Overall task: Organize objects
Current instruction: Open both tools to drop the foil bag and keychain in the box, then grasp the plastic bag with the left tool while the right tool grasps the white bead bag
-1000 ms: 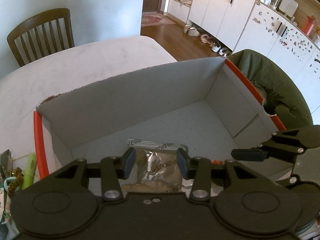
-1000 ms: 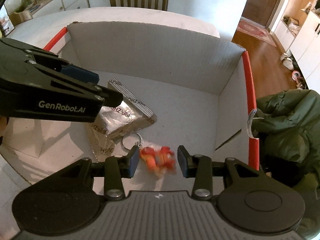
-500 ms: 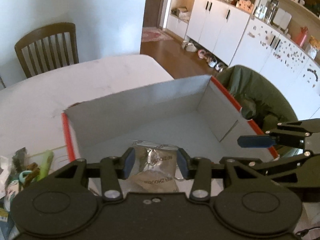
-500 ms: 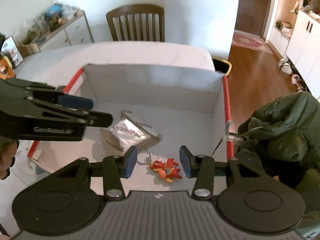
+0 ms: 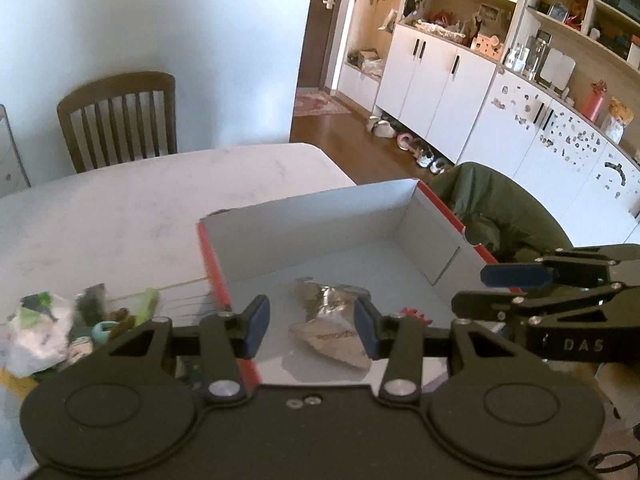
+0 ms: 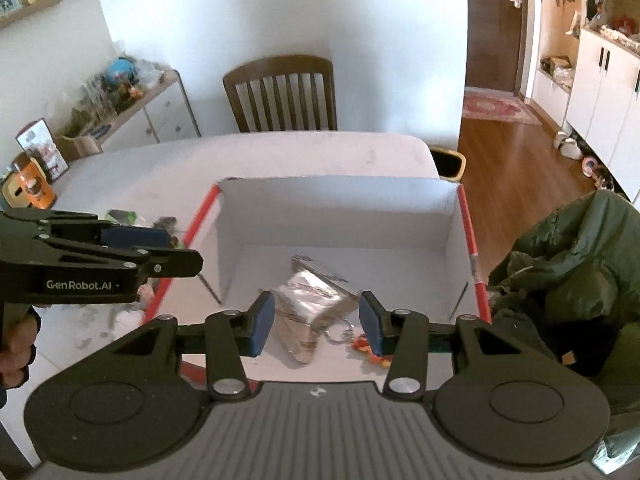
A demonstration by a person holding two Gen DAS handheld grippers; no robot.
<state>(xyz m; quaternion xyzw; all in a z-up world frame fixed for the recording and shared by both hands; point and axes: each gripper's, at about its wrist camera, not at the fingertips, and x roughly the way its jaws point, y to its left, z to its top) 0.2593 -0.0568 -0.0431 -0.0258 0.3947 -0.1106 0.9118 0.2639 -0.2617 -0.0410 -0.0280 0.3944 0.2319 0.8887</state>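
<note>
Both tongs hang above the near edge of the cardboard box (image 6: 340, 208), which sits on the white counter (image 5: 120, 208) with its red-edged rim up. The left tongs (image 5: 311, 326) stand wide open with nothing between their blue pads, and the right tongs (image 6: 316, 328) are just as open and just as empty. On the box floor lie a crinkled silver foil pouch (image 6: 310, 300) and, just beside it toward the near right corner, a small red-orange keychain figure (image 6: 366, 346) with its metal ring touching or nearly touching the pouch. By this reading two things are already sorted into the box and the step in hand is the turn to the next item. The unsorted things lie in a loose pile of small objects (image 5: 80, 320) on the counter just outside the box's left wall, among them a white wrapper, a light green tube and a teal ring; the pile is blurred in both views, so exactly what each piece is cannot be told. The next move most likely calls for the left tongs, which are nearest, to swing leftward over the red rim, come down on one piece that stands clear of the rest, close on it without dragging its neighbours, and carry it over the wall to a bare patch of the floor.
</note>
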